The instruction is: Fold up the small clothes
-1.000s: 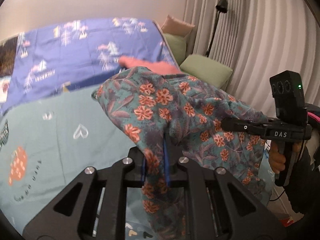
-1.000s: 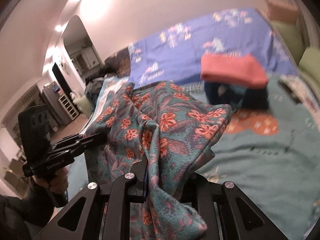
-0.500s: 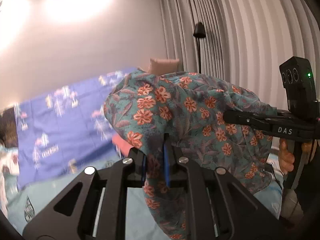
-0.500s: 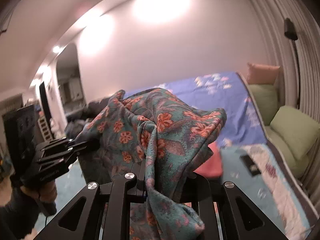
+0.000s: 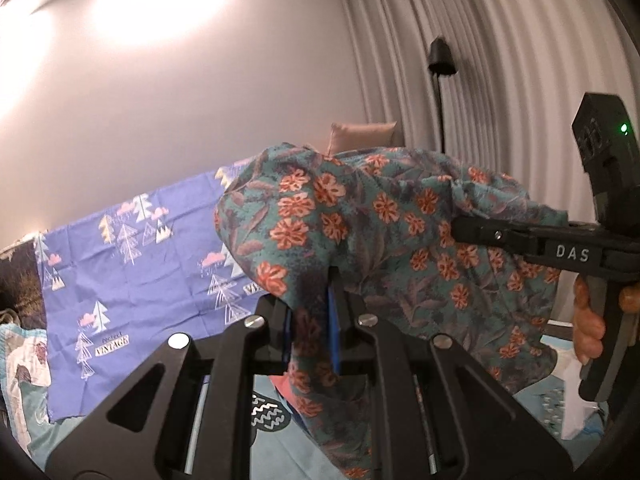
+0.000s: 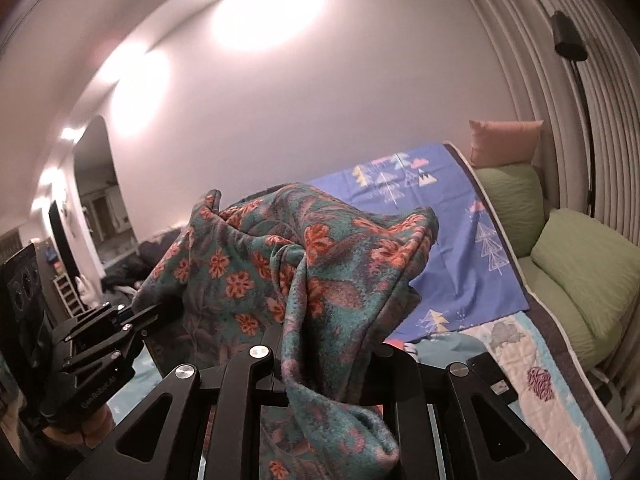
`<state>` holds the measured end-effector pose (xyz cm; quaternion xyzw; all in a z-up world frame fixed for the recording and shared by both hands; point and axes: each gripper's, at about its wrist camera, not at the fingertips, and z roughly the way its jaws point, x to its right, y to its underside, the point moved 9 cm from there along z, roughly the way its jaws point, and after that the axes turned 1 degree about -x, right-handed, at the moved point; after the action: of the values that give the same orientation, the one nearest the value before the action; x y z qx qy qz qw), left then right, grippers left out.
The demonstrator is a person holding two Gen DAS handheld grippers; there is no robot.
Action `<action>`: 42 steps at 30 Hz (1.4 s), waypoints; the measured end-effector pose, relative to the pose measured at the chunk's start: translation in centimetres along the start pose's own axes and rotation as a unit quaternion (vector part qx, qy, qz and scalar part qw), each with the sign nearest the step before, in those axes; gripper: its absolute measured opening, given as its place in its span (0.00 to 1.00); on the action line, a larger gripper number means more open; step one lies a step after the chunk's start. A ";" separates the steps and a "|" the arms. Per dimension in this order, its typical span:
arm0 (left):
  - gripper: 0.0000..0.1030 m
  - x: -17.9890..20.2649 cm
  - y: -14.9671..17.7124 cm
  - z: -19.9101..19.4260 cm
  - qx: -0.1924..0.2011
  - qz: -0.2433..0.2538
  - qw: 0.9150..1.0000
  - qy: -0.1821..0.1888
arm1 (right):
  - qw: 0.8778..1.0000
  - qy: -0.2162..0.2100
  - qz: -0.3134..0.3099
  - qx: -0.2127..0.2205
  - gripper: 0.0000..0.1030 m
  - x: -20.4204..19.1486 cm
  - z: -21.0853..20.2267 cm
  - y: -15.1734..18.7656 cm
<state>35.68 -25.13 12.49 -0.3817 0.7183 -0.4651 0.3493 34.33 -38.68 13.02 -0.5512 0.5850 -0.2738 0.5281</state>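
So the left gripper (image 5: pixel 310 320) is clamped nearly shut on a pinch of the flowery teal garment (image 5: pixel 360 232), and you can see the cloth squeezed between the blue pads with a tail hanging down below them. Holding it by an edge like that makes sense, since the rest drapes free and the creases can fall out

The garment is up in the air between the two grippers, well above the bed (image 6: pixel 516 356), bunched and sagging in the middle rather than stretched flat. My guess is it's being lifted by two edge points so it can be spread and laid down for a fold. It isn't folded yet

Over on the right, the right gripper (image 6: pixel 320 360) is closed down on its own pinch of the same cloth, fabric wadded between the fingers and spilling over the front. A hand (image 5: pixel 588 320) is wrapped round its handle

Worth watching: both grips are on thick bunches, so the real corners may be buried in there
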 end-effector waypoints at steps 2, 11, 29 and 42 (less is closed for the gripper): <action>0.16 -0.4 0.9 2.4 -0.013 -0.001 1.000 -0.001 | 1.000 0.005 0.007 -0.018 0.17 1.3 3.2 0.8; 0.16 -3.5 9.1 15.4 -0.101 -0.025 0.994 -0.043 | 0.991 0.035 0.042 -0.121 0.17 9.1 17.8 7.8; 0.16 -6.8 18.4 21.1 -0.170 -0.074 0.979 -0.084 | 0.972 0.102 0.082 -0.195 0.54 16.2 23.1 13.9; 0.68 -2.4 13.9 9.2 -0.106 -0.059 0.991 -0.059 | 0.981 0.131 0.023 -0.140 0.66 10.2 6.7 13.9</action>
<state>41.55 -22.93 -3.08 -0.4845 0.7180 -0.3833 0.3207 37.21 -43.14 -4.67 -0.5651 0.6943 -0.2470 0.3709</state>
